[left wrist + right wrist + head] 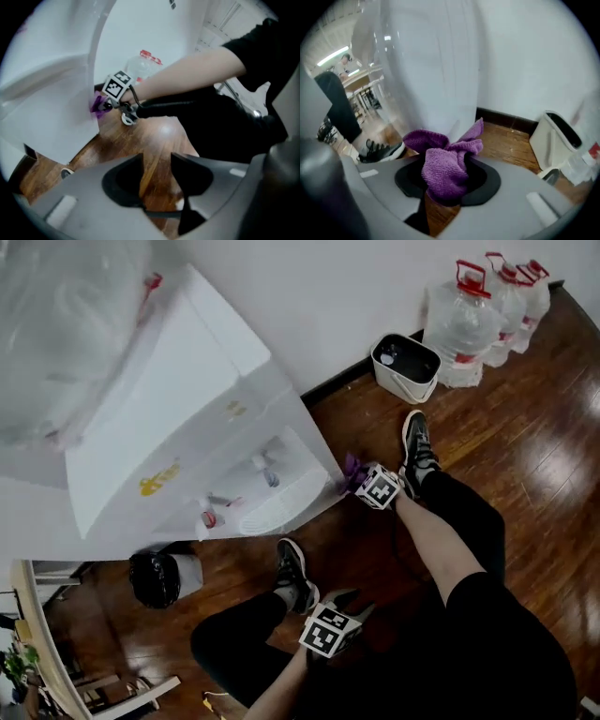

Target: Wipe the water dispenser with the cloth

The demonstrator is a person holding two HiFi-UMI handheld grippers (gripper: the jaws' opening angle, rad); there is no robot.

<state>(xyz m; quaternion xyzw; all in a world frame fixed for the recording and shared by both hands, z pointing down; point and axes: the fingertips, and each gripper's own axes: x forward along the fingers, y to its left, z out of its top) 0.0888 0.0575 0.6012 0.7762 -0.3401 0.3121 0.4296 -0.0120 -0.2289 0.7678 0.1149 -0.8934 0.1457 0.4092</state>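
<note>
1. The right claw (pixel 447 183) is clamped on the purple cloth (pixel 445 161), which is bunched between its jaws.
2. In the head view, the cloth lies against the white dispenser (pixel 178 418) at its 4 o'clock corner.
3. The left claw (pixel 157 164) hangs at 6 o'clock of the right claw. Its jaws are narrowly apart, with only floor (pixel 150 136) between them.

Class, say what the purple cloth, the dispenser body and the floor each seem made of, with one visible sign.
Purple cloth: likely microfibre or terry, matt; fuzzy looped pile.
Water dispenser body: probably moulded plastic, smooth white, faint sheen.
Floor: wood or wood-look planks, glossy; grain, seams, glare.
</note>
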